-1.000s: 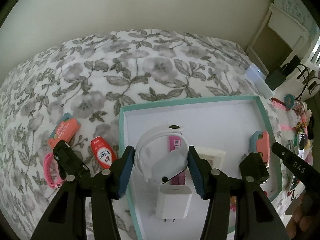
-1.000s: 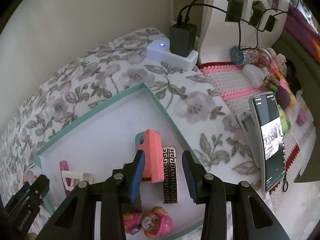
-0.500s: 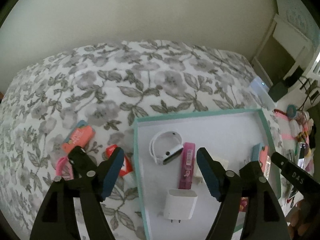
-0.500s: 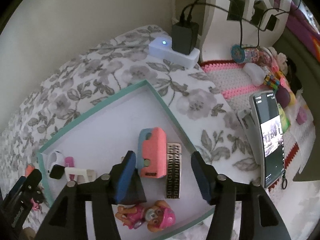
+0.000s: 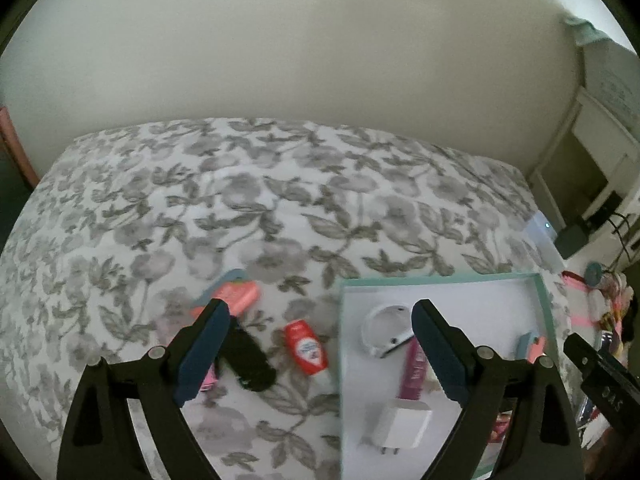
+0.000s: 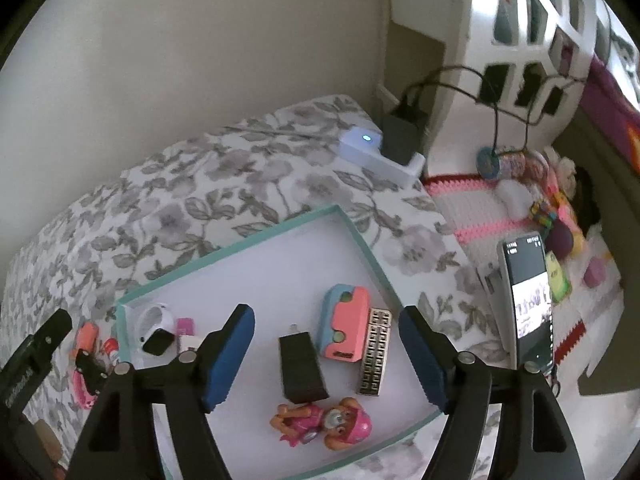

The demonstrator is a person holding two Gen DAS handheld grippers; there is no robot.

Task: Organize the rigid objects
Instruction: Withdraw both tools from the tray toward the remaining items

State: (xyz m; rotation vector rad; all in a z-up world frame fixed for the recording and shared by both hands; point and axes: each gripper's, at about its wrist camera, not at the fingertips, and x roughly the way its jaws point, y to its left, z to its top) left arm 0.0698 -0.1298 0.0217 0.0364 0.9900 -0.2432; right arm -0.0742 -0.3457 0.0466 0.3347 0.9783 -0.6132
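Note:
A teal-rimmed white tray (image 5: 546, 308) (image 6: 280, 232) lies on the floral bedspread. In it are a white smartwatch (image 5: 386, 330) (image 6: 156, 328), a magenta stick (image 5: 414, 368), a white charger (image 5: 400, 426), a black charger (image 6: 300, 368), a coral-and-blue case (image 6: 346, 332), a patterned lighter (image 6: 374, 356) and a pink pup figure (image 6: 324, 424). Left of the tray lie a red tube (image 5: 306, 346), a black object (image 5: 248, 360) and a coral case (image 5: 234, 294). My left gripper (image 5: 316, 356) is open above the tray's left edge. My right gripper (image 6: 326, 356) is open above the black charger.
A white power strip (image 6: 380, 156) with a black adapter sits at the bed's far corner. A phone (image 6: 528, 296) stands right of the tray, beside a pink crocheted mat (image 6: 472, 208) with toys. White furniture (image 6: 520, 40) stands behind. A wall runs along the bed's far side.
Both grippers opened wide and pulled back and up. The left let go of the white smartwatch in the tray and swung left. The right released the black charger beside the coral case.

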